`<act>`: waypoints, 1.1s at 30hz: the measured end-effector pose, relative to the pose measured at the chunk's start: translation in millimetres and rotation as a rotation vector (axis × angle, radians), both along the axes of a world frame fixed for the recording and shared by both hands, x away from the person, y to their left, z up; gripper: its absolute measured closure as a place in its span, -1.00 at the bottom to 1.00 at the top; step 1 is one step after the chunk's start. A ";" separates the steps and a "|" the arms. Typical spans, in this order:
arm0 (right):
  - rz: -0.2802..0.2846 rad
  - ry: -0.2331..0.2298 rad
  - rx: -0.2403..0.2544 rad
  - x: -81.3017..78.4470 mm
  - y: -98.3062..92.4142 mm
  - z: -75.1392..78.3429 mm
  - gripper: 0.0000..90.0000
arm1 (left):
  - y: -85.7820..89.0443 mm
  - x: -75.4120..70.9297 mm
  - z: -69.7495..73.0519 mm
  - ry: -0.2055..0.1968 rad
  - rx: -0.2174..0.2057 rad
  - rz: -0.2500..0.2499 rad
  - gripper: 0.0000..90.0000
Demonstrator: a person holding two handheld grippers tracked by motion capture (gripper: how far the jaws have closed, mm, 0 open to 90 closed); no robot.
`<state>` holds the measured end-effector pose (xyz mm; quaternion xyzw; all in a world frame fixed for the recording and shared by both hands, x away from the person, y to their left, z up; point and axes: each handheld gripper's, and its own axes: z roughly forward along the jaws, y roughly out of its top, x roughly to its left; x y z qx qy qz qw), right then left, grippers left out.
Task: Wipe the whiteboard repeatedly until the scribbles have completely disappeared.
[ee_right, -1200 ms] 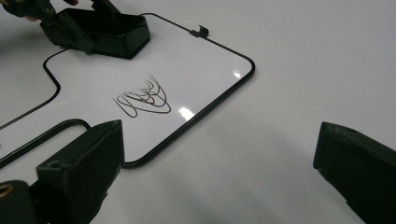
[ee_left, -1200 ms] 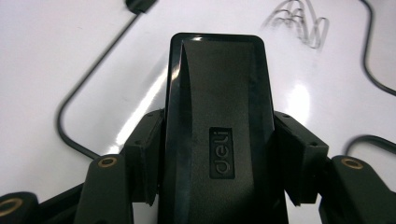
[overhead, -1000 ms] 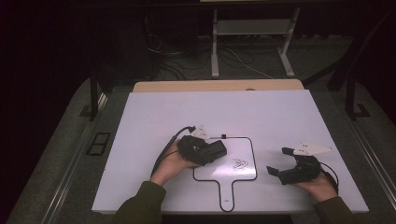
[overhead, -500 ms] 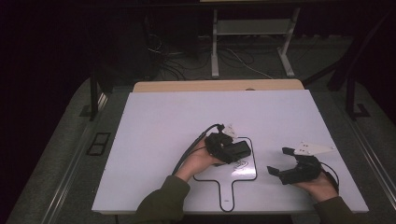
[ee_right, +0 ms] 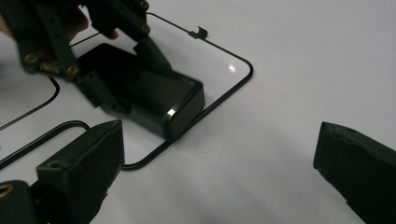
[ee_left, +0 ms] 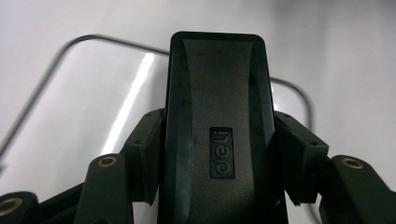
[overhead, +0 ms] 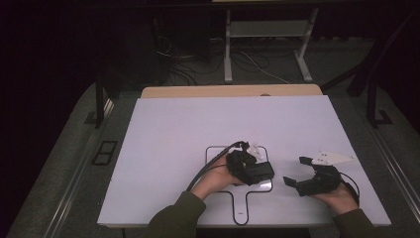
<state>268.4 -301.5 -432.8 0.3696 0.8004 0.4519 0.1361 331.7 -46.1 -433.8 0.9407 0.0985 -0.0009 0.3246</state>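
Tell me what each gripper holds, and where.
The left gripper clamps a black Deli stapler across its two long sides; the right gripper holds nothing.

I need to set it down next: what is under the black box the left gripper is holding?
Under the black box, clamped in the left gripper, lies a white board with a black outline on the white table. The patch directly beneath the box is covered, so contact cannot be told.
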 end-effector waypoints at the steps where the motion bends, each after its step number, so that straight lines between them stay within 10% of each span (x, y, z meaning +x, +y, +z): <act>1: 0.000 0.000 0.000 0.0 0.0 0.0 -0.98 | -1.0 -1.1 0.2 -0.003 0.004 -0.016 -0.13; 14: 0.000 -0.001 0.001 0.1 -0.3 -0.1 -0.98 | 31.0 36.7 -1.8 -0.008 -0.037 0.142 -0.13; 27: -0.015 -0.010 0.017 0.4 -4.2 2.4 -0.98 | -7.0 -7.6 -1.2 -0.015 -0.009 -0.039 -0.13; 33: -0.013 -0.008 0.014 0.6 -3.4 2.0 -0.98 | -2.6 5.1 -2.1 -0.012 -0.024 0.001 -0.13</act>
